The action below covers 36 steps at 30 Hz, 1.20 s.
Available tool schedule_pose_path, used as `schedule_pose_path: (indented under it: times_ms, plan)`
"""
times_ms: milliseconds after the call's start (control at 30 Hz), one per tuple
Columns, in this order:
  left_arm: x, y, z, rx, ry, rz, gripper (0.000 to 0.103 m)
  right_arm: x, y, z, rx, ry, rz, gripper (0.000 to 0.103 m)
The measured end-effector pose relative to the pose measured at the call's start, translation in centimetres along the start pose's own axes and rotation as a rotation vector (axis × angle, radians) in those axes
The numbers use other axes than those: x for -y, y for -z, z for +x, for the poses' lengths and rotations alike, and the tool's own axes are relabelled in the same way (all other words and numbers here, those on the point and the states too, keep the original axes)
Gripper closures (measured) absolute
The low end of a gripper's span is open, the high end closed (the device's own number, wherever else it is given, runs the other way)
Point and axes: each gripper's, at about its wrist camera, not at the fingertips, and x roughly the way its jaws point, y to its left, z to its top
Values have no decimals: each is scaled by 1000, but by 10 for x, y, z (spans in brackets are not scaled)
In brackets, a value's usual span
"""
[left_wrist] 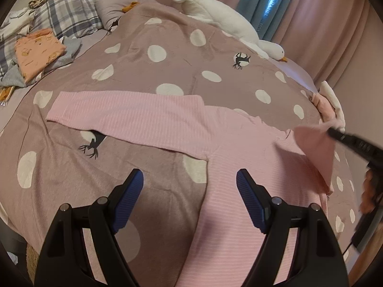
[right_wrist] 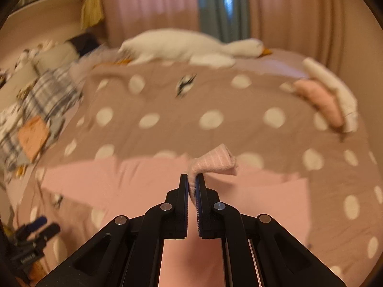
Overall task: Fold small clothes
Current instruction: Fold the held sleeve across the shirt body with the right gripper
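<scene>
Between the right gripper's [right_wrist: 192, 181] closed jaws sits a pinched sleeve cuff [right_wrist: 215, 160] of the pink top [left_wrist: 239, 148], lifted off the bed. Its ribbed knit, soft and finely striped, droops in a limp cone from the grip. Over the top's hem side the left gripper [left_wrist: 190, 179] hangs with jaws wide apart, holding nothing. Folding looks barely begun: the body lies flat on the dotted blanket [left_wrist: 148, 71] and the other sleeve [left_wrist: 115, 114] is spread out. An orange folded garment [left_wrist: 36, 52] lies on a pile beside the blanket, probably done.

Open spotted bedspread [left_wrist: 143, 71] beyond; plush goose [left_wrist: 222, 21] along far edge.
</scene>
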Motion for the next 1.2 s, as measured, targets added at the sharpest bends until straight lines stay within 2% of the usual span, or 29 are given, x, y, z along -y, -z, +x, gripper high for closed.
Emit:
schedule_pose_path:
  times_ms: [133,333,500,700,967,1000,1033,1100,1200]
  plan:
    - [-3,4,1,-9,-12,-2,23,-22,27,24,-92,-68,-50,96]
    - [-9,8,4,-23,-23,-9,22,-46,60,55,-210,-110,-118,96]
    - [-15,10,4,-27,-19,-28,22,-52,73,59,-234,-111,-175,96]
    - [-21,10,1,-27,-20,-50,22,-50,86,71,-286,-119,-145,96]
    - [-24,11,-2,-26,-23,-59,22,-44,81,58,-270,-124,-115,96]
    - [-24,11,-3,-26,-29,-58,22,-43,79,54,-258,-124,-111,91]
    - [-25,12,-4,-23,-29,-57,22,-41,75,48,-242,-130,-98,77]
    - [-26,13,-5,-23,-27,-58,22,-34,71,40,-216,-150,-54,59]
    - [-26,12,-5,-26,-29,-53,22,-23,66,28,-178,-163,0,57]
